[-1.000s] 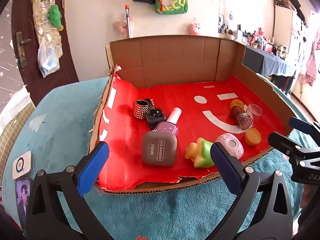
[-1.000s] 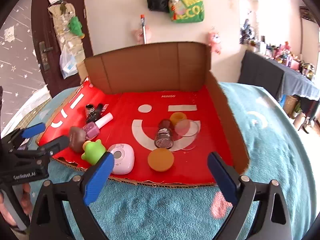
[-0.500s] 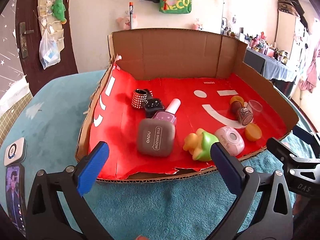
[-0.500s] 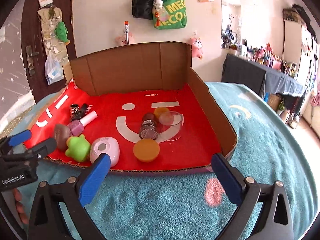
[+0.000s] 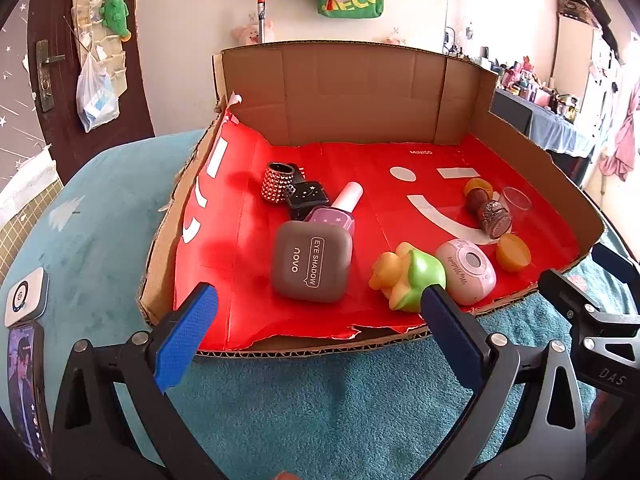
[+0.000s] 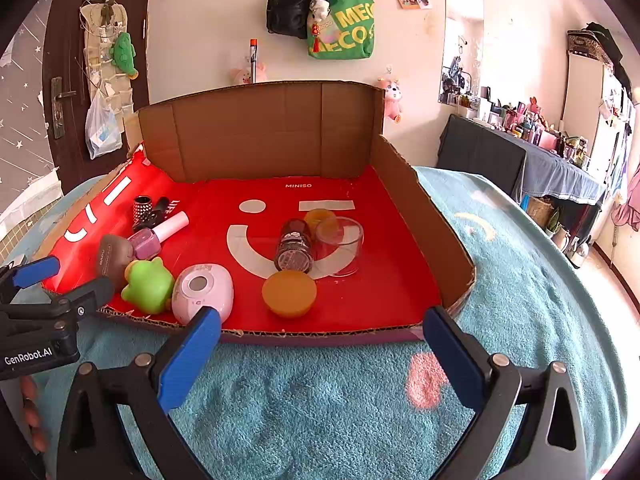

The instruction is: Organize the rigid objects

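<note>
Cream wall [image 6: 208, 20] ahead carries a green tote bag [image 6: 346, 28] and black backpack [image 6: 290, 8]; dark door [image 6: 56, 80] far left, cluttered dark-draped table [image 6: 516, 156] right, sunlit.

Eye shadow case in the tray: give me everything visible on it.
The eye shadow case is a flat, rounded-square compact, grey-brown, matte plastic by its look, lid shut. White print on the lid reads "novo" and "EYE SHADOW" in a speech-bubble outline. It lies flat on the red liner near the cardboard tray's front left. The purple nail polish bottle rests against its far edge; the green toy sits just to its right, contact unclear. Neither gripper touches it.
</note>
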`<state>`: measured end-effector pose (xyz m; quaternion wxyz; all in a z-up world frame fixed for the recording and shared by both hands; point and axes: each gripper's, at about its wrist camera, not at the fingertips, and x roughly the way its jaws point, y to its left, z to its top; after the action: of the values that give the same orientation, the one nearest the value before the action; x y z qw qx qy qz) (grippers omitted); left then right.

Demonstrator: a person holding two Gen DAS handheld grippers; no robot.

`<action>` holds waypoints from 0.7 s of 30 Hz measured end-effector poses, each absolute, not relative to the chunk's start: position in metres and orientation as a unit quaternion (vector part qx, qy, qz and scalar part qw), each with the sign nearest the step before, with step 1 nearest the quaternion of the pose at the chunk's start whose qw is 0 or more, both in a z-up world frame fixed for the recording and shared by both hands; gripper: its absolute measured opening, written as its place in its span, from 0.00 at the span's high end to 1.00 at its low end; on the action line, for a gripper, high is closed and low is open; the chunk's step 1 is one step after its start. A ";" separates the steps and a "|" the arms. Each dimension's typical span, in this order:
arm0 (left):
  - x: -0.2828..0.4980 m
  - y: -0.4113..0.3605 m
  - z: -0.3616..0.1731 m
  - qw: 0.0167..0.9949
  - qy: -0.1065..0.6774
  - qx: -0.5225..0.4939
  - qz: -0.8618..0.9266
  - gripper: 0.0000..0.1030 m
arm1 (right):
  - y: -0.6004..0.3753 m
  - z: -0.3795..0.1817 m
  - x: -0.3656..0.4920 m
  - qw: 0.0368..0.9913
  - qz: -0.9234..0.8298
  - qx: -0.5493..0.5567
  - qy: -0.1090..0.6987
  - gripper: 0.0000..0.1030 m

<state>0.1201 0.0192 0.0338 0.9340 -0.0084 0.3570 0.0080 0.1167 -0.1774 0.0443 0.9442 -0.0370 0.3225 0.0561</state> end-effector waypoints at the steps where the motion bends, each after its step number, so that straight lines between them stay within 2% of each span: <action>1: 0.120 0.019 0.034 0.934 0.357 -0.007 0.009 0.00 | -0.177 0.044 0.117 0.944 0.056 -0.037 0.323 0.00; 21: 0.119 0.018 0.035 0.934 0.358 -0.007 0.010 0.00 | -0.177 0.044 0.117 0.944 0.056 -0.037 0.323 0.00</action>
<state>0.1193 0.0183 0.0346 0.9337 -0.0072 0.3578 0.0096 0.1165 -0.1773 0.0441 0.9439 -0.0373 0.3232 0.0563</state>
